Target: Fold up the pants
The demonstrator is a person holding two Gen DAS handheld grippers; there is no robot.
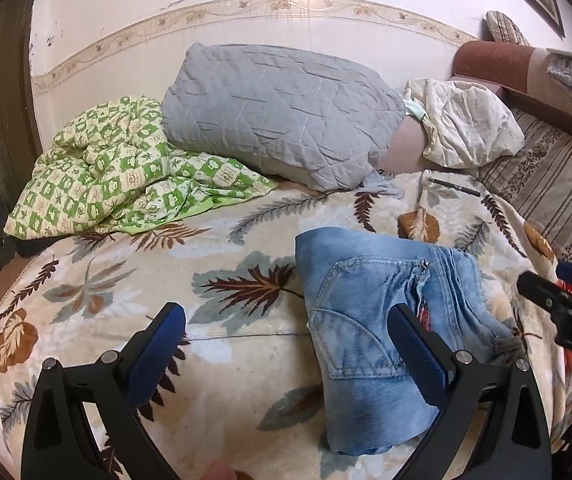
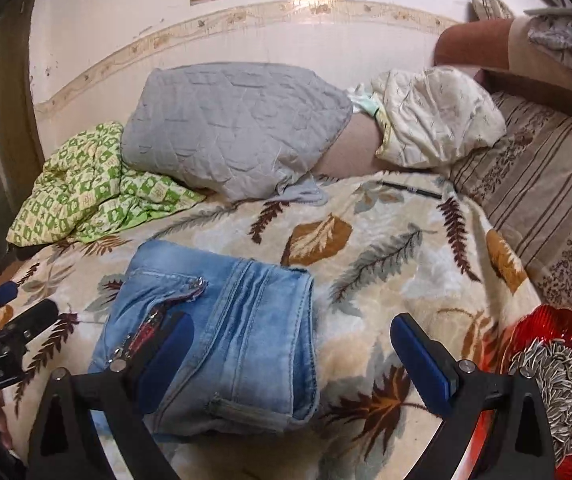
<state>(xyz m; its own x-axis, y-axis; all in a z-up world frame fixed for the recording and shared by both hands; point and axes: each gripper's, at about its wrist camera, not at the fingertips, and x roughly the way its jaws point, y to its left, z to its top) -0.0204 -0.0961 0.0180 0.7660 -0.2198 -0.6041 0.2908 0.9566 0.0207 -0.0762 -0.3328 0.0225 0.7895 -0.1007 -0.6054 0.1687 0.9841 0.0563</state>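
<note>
A pair of light blue jeans (image 1: 369, 320) lies folded into a compact bundle on the leaf-patterned blanket (image 1: 222, 264), with a back pocket and the zip showing. My left gripper (image 1: 286, 332) hovers over the bundle's left edge, jaws wide apart with nothing between them. In the right wrist view the same jeans (image 2: 230, 328) sit under and left of my right gripper (image 2: 293, 336), which is open and empty, with its left finger above the denim. The left gripper (image 2: 22, 312) shows at that view's left edge, and the right gripper's fingers (image 1: 541, 292) show at the left wrist view's right edge.
A grey quilted pillow (image 1: 278, 116), a green checked quilt (image 1: 118, 172) and a cream pillow (image 1: 465, 124) lie along the wall. A pen (image 1: 453, 186) rests on the blanket. A red dish of sunflower seeds (image 2: 553, 384) stands at the bed's right edge. A striped cushion (image 2: 545, 184) is on the right.
</note>
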